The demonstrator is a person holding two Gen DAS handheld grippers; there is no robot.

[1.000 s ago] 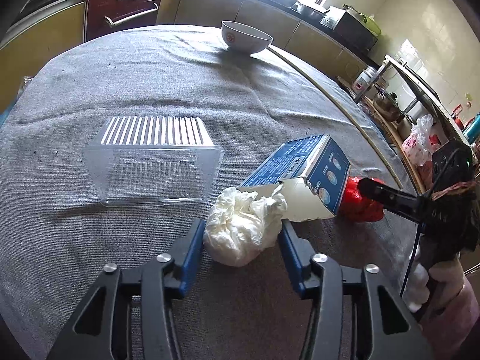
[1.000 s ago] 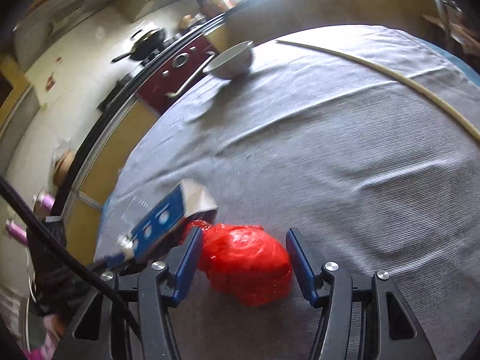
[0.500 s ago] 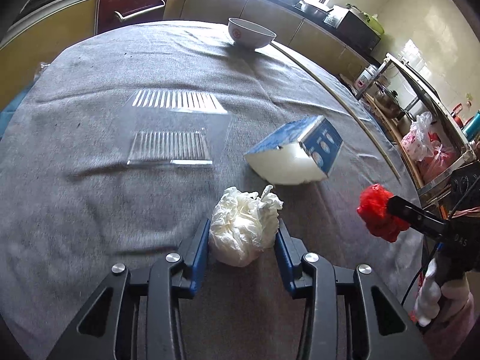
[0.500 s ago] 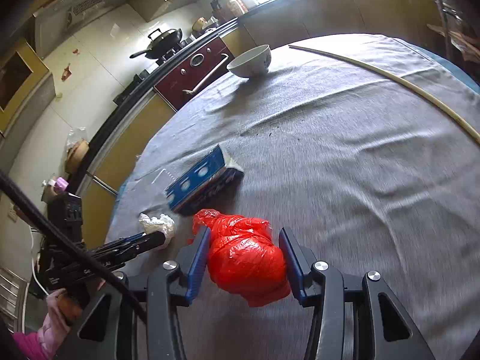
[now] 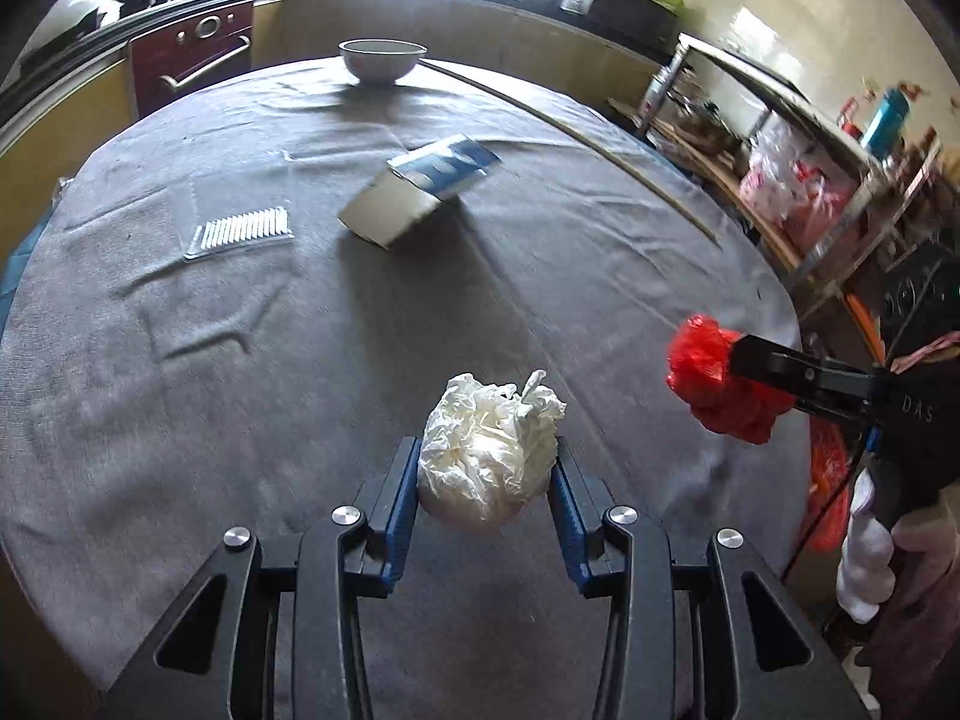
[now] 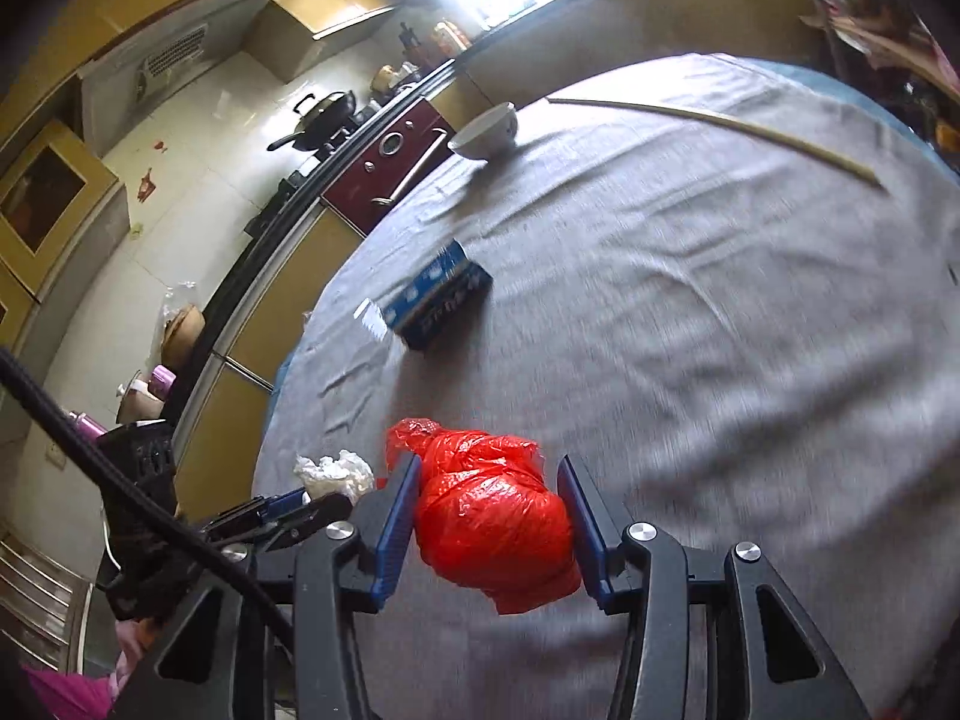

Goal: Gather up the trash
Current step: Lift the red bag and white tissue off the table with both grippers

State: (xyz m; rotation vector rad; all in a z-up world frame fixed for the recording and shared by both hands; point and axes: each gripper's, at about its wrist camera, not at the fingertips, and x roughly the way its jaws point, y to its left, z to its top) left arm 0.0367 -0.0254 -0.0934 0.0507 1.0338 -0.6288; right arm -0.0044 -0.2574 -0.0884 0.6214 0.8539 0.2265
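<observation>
1. Both claws are clamped on trash: the left gripper (image 5: 487, 471) has its blue pads pressed on a crumpled white paper ball (image 5: 489, 447), and the right gripper (image 6: 489, 504) squeezes a wadded red plastic bag (image 6: 492, 516); its jaws closed further within the last second, with the bag between them.
2. A grey tablecloth (image 5: 210, 360), wrinkled in places, covers the round table in a kitchen with yellow cabinets and a dark red oven door (image 5: 192, 60).
3. In the left wrist view, a white bowl (image 5: 383, 59) stands at 12 o'clock on the table, a blue-and-white carton (image 5: 420, 189) lies on its side near the centre, a clear ribbed plastic tray (image 5: 240, 231) sits at 10 o'clock, and a thin wooden stick (image 5: 576, 132) lies toward 2 o'clock.
4. Paper ball and red bag both hang above the cloth, the bag at 3 o'clock.
5. Both grippers tilt downward; a white-gloved hand (image 5: 864, 552) holds the right one.
</observation>
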